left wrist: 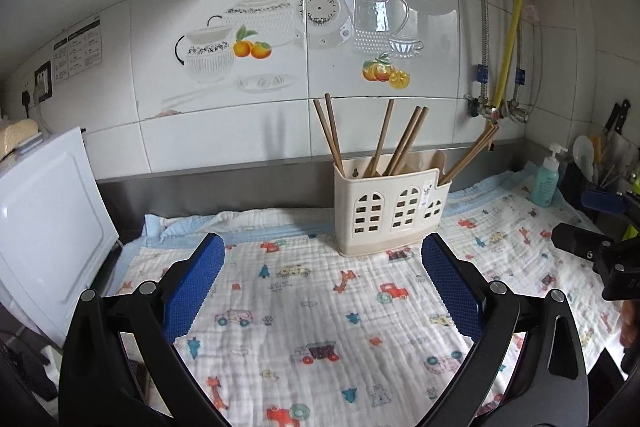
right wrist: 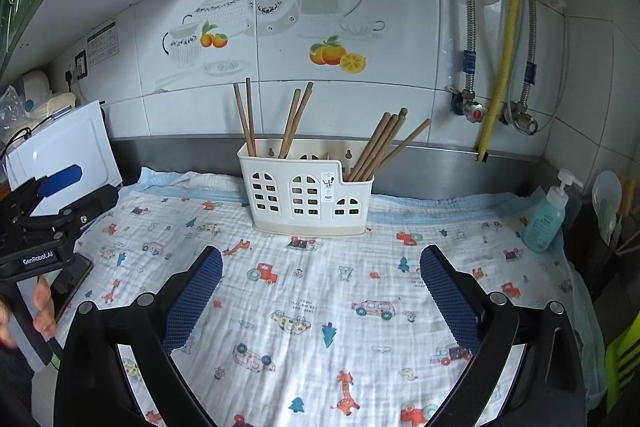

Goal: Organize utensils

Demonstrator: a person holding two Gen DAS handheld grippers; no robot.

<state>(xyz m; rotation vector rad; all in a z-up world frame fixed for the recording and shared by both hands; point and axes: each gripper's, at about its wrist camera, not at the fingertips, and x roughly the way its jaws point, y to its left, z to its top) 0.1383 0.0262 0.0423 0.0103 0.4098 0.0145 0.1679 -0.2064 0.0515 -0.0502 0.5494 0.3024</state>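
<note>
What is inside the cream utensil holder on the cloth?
The utensil holder holds brown wooden chopsticks standing tilted in its left and right compartments. Their lower ends are hidden by its wall, and I cannot tell what the middle compartment holds.

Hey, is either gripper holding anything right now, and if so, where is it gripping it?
Nothing is held. The left gripper and right gripper are both open over the printed cloth, and the chopsticks stand in the utensil holder.
</note>
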